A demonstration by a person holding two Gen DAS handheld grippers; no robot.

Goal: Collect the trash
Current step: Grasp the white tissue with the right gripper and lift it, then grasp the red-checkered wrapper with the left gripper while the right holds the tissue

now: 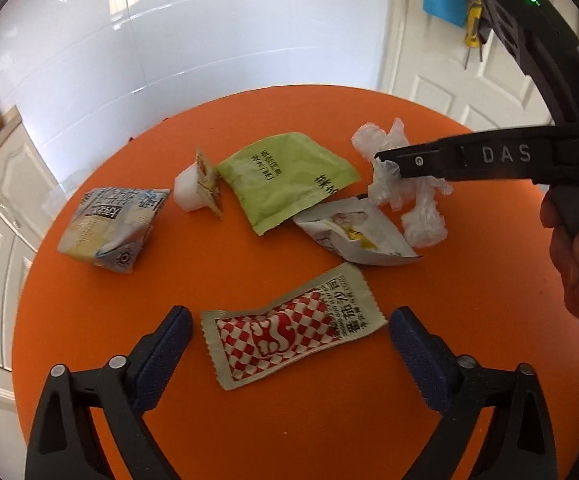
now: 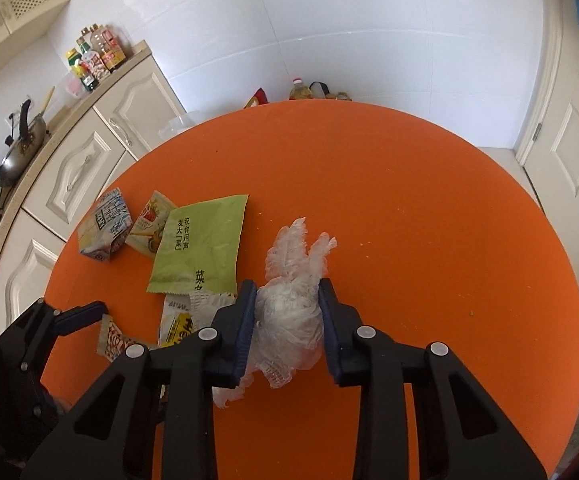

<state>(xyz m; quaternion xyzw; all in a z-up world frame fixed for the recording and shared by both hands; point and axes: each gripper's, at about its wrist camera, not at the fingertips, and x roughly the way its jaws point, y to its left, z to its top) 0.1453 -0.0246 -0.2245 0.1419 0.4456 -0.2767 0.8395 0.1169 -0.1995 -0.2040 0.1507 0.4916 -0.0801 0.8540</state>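
Trash lies scattered on a round orange table [image 1: 469,320]. A red-and-white checkered sauce sachet [image 1: 285,332] lies flat between the fingers of my left gripper [image 1: 291,318], which is open and not touching it. My right gripper [image 2: 288,294] is shut on a crumpled clear plastic wad [image 2: 289,320], its pads pressing both sides. In the left wrist view the right gripper [image 1: 385,158] reaches in from the right into that plastic wad [image 1: 425,216]. Loose on the table are a green packet [image 1: 285,180], a torn white wrapper [image 1: 353,232], a small white cup [image 1: 193,192] and a crushed carton [image 1: 109,232].
Cream kitchen cabinets [image 2: 77,168] run along the left, with bottles [image 2: 93,56] and a wok [image 2: 17,148] on the counter. A white panelled door [image 2: 573,184] stands at the right. A person's hand [image 1: 577,256] holds the right gripper's handle.
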